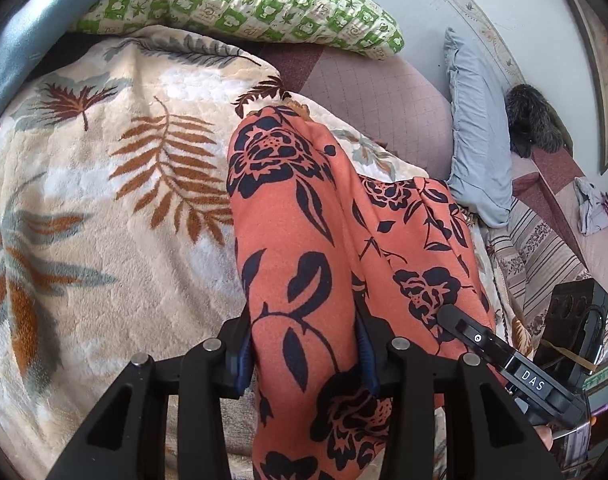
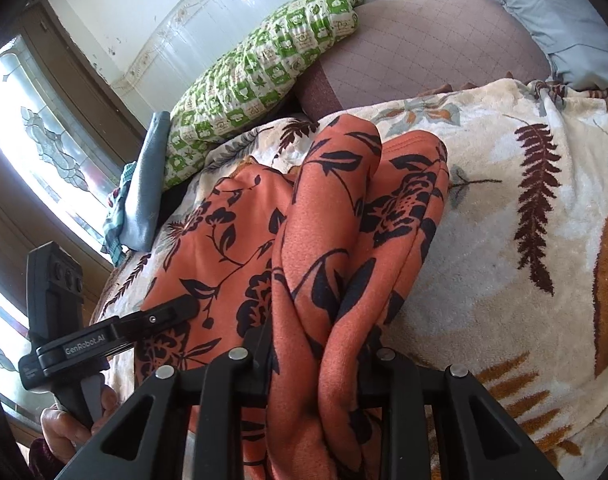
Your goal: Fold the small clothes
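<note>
Running lengthwise away from both grippers over the leaf-print blanket on the bed, the orange floral garment is pinched at its near end by the left gripper and right gripper side by side, fingers narrowed on bunched cloth.

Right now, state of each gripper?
Left gripper: shut on the orange cloth.
Right gripper: shut on a bunched fold of the same cloth.
</note>
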Action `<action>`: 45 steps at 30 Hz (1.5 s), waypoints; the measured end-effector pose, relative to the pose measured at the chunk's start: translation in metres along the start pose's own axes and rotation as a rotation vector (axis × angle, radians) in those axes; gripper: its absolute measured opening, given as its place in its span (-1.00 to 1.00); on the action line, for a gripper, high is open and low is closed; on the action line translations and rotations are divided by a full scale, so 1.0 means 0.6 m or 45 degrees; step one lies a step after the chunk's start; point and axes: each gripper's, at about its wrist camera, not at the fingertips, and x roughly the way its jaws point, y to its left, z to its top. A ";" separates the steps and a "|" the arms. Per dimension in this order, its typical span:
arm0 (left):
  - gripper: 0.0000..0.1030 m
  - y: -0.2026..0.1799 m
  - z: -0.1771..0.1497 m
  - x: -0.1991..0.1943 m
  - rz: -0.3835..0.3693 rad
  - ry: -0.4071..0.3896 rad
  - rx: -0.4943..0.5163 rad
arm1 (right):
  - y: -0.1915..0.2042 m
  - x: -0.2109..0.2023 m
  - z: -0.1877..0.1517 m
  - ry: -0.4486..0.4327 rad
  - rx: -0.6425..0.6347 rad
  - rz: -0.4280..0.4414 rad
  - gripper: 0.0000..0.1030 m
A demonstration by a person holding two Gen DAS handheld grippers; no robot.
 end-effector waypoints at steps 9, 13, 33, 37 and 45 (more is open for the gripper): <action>-0.02 -0.008 -0.045 -0.005 0.099 0.089 0.099 | -0.029 -0.026 -0.040 0.094 0.076 0.013 -0.43; 0.26 0.022 -0.044 0.002 0.081 0.171 -0.050 | -0.062 -0.014 -0.045 0.191 0.145 0.002 -0.25; 0.74 -0.036 0.068 0.046 0.326 -0.049 0.155 | 0.003 0.008 0.079 -0.037 -0.128 -0.158 -0.54; 0.79 0.016 0.063 0.111 0.314 0.164 0.037 | -0.093 0.089 0.069 0.233 0.097 -0.200 -0.53; 0.83 0.011 0.054 0.071 0.292 0.135 0.006 | -0.100 0.020 0.078 0.150 0.154 -0.046 -0.43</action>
